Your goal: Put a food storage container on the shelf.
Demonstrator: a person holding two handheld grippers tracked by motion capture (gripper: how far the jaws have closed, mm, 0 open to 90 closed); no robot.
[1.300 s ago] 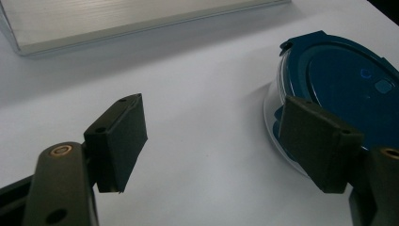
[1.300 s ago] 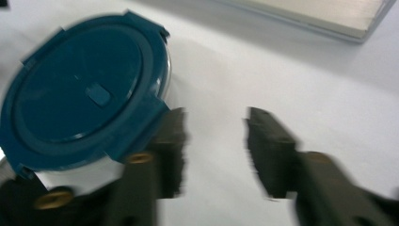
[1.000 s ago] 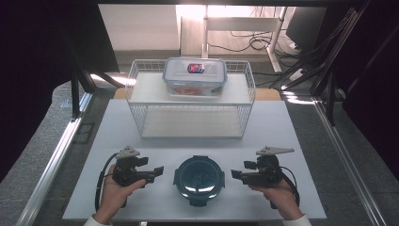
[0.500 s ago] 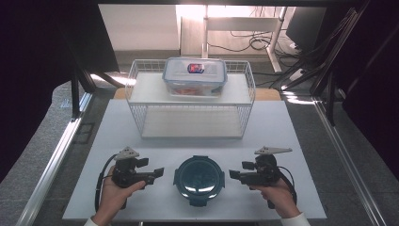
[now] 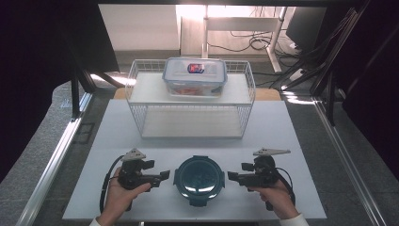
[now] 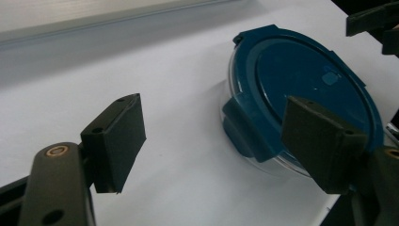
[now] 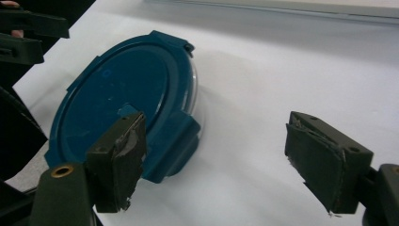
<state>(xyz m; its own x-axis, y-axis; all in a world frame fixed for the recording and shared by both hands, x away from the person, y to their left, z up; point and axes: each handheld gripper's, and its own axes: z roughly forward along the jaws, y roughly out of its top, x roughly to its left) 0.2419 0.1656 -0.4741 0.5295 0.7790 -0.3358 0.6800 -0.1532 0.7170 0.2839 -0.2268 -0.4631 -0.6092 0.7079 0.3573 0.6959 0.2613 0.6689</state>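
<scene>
A round glass container with a dark blue clip lid (image 5: 199, 178) sits on the white table near the front edge. My left gripper (image 5: 163, 176) hovers just left of it, open, its jaws pointing at the lid's side clip (image 6: 244, 127). My right gripper (image 5: 231, 176) hovers just right of it, also open, jaws aimed at the opposite clip (image 7: 176, 139). Neither touches the container. In the left gripper view the lid (image 6: 306, 84) lies past the right pad (image 6: 320, 141); in the right gripper view the lid (image 7: 117, 94) lies behind the left pad (image 7: 117, 160).
A white wire rack (image 5: 190, 101) stands at the back of the table. On its top shelf rests a clear rectangular box with a blue-rimmed lid (image 5: 195, 76). The white table's bare surface (image 5: 291, 132) stretches between the rack and the grippers.
The right gripper has edged slightly left toward the container. The left gripper and the container have stayed where they were.
</scene>
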